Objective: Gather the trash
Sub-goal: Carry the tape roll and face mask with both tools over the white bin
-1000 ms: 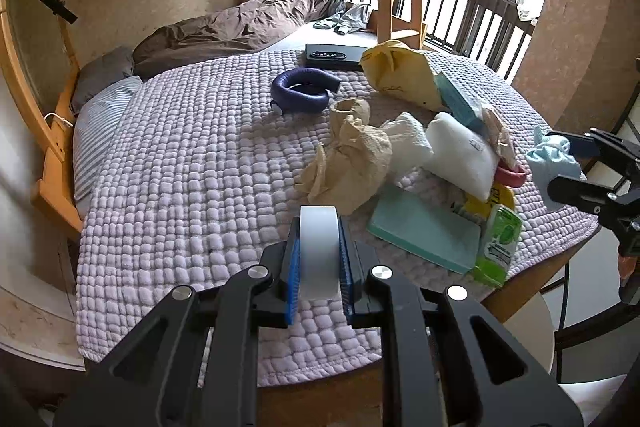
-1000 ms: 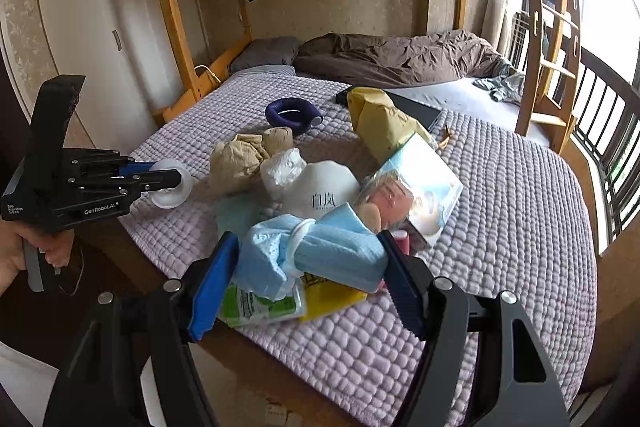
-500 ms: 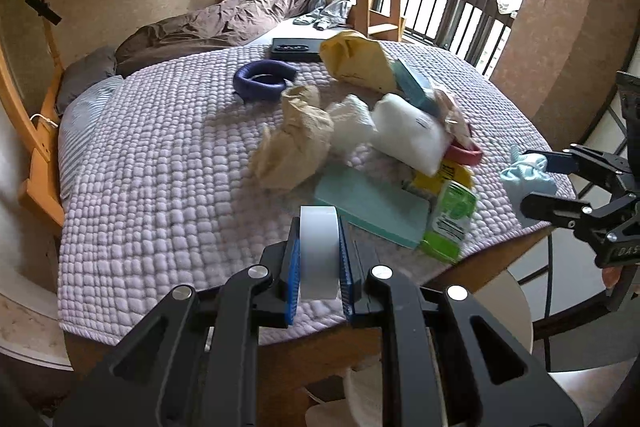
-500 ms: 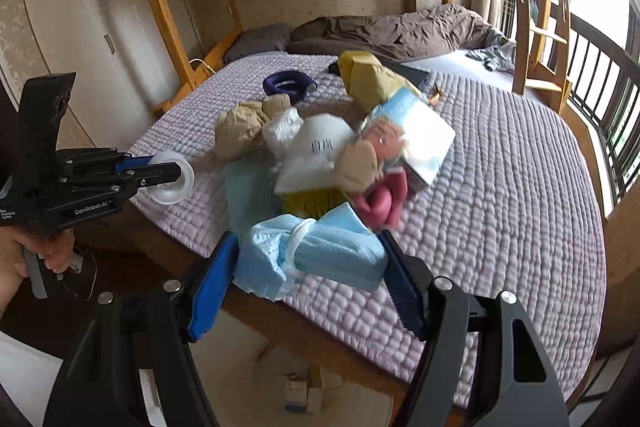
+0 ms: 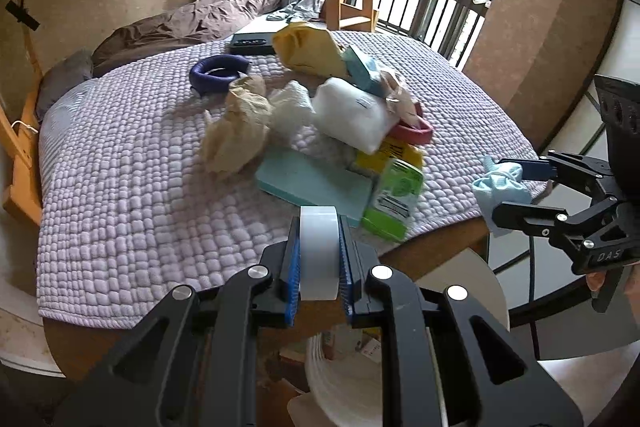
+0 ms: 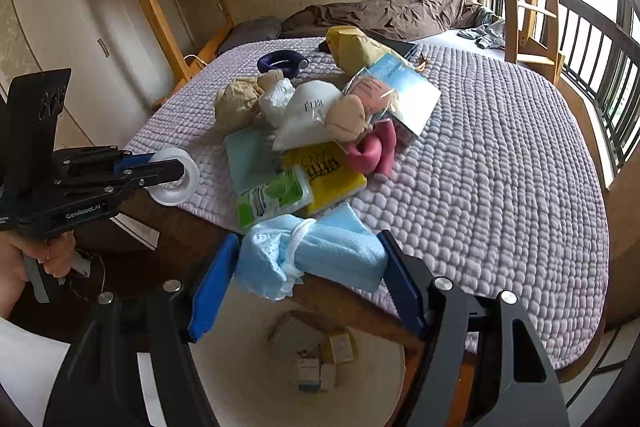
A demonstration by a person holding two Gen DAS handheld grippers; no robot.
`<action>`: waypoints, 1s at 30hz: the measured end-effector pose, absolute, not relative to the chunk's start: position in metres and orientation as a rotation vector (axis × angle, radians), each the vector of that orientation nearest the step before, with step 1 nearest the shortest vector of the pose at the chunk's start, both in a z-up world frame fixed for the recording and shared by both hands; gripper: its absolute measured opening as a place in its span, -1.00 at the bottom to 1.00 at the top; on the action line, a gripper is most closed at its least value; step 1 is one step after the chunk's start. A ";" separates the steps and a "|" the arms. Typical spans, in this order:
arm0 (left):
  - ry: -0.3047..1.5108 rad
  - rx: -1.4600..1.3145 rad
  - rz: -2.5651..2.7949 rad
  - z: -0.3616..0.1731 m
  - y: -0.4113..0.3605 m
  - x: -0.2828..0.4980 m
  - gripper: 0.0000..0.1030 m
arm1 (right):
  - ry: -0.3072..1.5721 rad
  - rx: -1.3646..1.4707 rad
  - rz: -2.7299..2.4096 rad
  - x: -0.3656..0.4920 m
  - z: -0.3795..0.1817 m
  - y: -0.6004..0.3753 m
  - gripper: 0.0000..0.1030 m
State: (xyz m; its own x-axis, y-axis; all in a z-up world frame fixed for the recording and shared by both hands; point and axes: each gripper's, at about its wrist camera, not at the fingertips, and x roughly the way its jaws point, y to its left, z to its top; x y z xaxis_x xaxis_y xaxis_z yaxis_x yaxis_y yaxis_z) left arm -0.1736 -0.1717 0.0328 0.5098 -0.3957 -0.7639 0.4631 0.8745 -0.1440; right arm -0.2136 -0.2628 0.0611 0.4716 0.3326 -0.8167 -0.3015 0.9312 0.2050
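Right wrist view: the right claw grasps a crumpled blue face mask by its ends, long axis running across between the pads, held just past the bed's near edge — directly above the open white bin on the floor. The left claw is clenched on a white tape roll, also at the near edge, with the bin's rim below and slightly right. The right hand looks better placed to drop first.

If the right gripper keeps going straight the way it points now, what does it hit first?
Probably the wooden edge of the bed just beyond the crumpled light-blue face mask in the right gripper jaws, rather than the white bin below. Depth is hard to judge.
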 end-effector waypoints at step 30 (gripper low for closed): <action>0.977 0.153 -0.670 0.009 -0.210 -0.219 -0.62 | 1.111 0.100 0.394 -0.252 0.040 -0.264 0.35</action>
